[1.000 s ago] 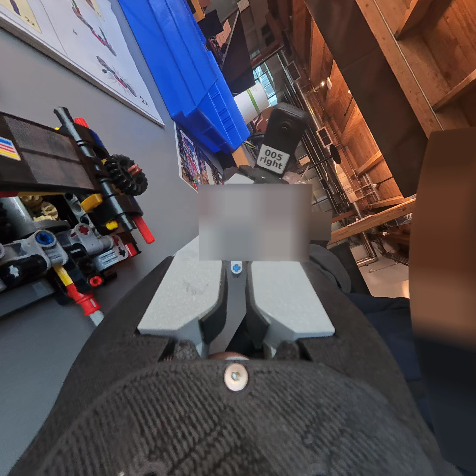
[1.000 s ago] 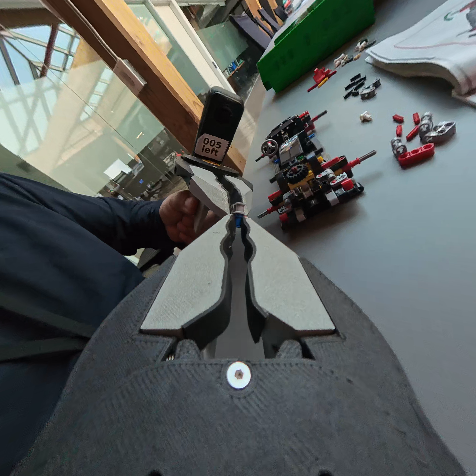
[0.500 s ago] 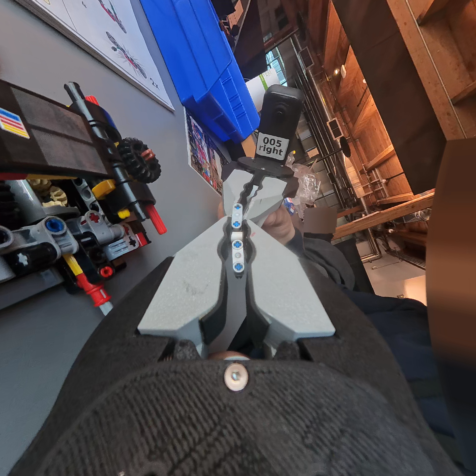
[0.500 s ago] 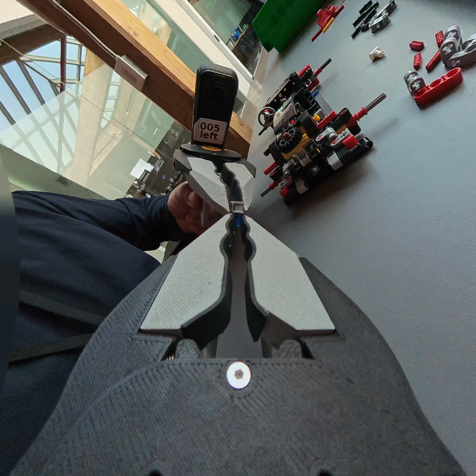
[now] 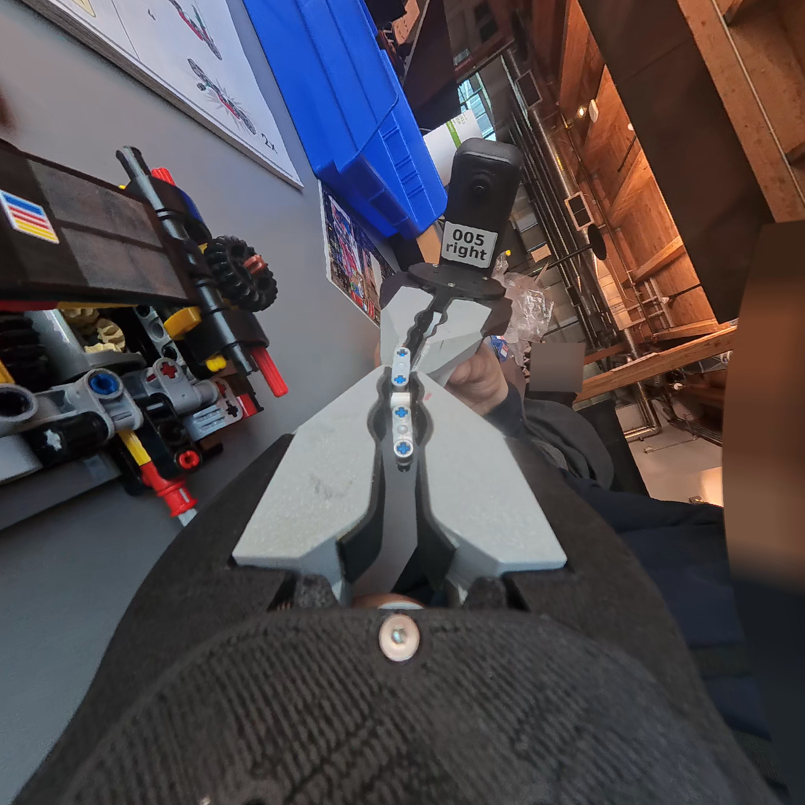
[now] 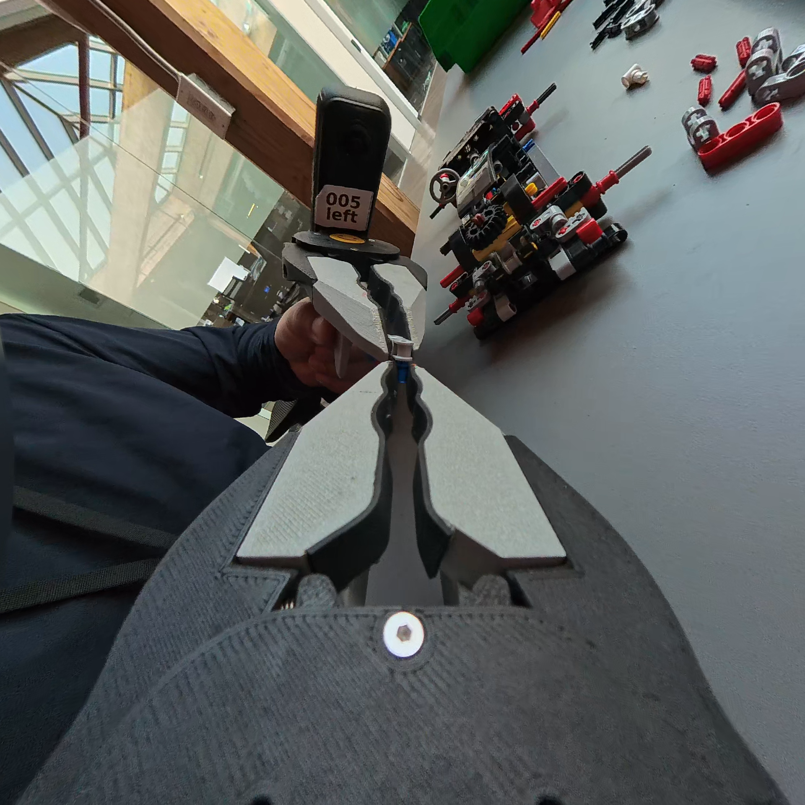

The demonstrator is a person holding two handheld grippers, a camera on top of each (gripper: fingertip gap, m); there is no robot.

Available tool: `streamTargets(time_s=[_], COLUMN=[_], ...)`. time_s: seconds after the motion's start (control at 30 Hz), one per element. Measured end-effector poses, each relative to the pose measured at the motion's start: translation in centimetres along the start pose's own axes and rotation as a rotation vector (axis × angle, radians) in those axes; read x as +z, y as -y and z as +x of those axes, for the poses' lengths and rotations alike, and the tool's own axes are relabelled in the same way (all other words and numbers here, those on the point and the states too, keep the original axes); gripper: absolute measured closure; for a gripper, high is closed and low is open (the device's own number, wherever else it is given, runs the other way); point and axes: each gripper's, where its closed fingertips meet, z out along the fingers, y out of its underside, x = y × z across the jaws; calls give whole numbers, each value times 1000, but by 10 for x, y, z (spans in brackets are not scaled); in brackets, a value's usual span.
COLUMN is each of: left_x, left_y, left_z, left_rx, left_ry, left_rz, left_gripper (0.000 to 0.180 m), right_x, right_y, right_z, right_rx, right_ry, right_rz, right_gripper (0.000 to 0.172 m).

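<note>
My left gripper [image 5: 400,380] is shut on a small light grey beam assembly [image 5: 402,429] with blue pins. One grey link [image 5: 400,368] sticks out past its tips. My right gripper [image 6: 400,370] faces it tip to tip and is shut on a blue pin [image 6: 401,375] of that same assembly. The right wrist view shows the left gripper [image 6: 398,344] just ahead, held by a hand [image 6: 313,344], with the grey piece [image 6: 401,346] at its tips. The left wrist view shows the right gripper [image 5: 414,346] just behind the outer link. Both are held above the grey table [image 6: 653,392].
A half-built black, red and yellow model car [image 5: 130,348] stands close on the left; it also shows in the right wrist view [image 6: 522,235]. A blue bin [image 5: 361,109] and an instruction sheet [image 5: 174,65] lie behind it. Loose red and grey pieces [image 6: 740,135] and a green bin [image 6: 470,26] lie farther off. Left and right tips are no more than a few centimetres apart.
Both grippers stay shut and tip to tip on the small assembly. They have tilted and shifted a little together, so the model car sits differently in both views.
</note>
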Motion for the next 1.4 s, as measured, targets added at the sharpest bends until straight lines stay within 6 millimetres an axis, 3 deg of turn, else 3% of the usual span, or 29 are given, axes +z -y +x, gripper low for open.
streamTargets(time_s=[0.23, 0.4, 0.5, 0.7, 0.9, 1.23, 1.33, 1.4], left_x=[1, -4, -11, -7, -5, 1, 2, 2], left_y=[2, 10, 19, 13, 12, 7, 5, 3], left_z=[2, 6, 3, 8, 10, 14, 15, 8], left_rx=[6, 15, 7, 20, 37, 78, 170, 337], left_ry=[-14, -31, -32, -48, -43, -45, -16, 95], left_rz=[19, 65, 95, 70, 67, 83, 55, 21], left_gripper=[176, 176, 176, 176, 176, 175, 175, 176], right_x=[-1, -6, -13, -14, -13, -9, -10, -9], right_y=[4, 8, 12, 19, 21, 19, 15, 9], right_z=[-1, -4, -3, -7, -7, -9, -11, -4], right_rx=[-22, -185, -216, -260, -379, -419, -438, -444], right_ry=[7, -44, -60, -60, -145, -171, -179, -214], right_rz=[21, 13, 34, 74, 77, 57, 27, -16], right_gripper=[170, 172, 167, 155, 164, 169, 170, 171])
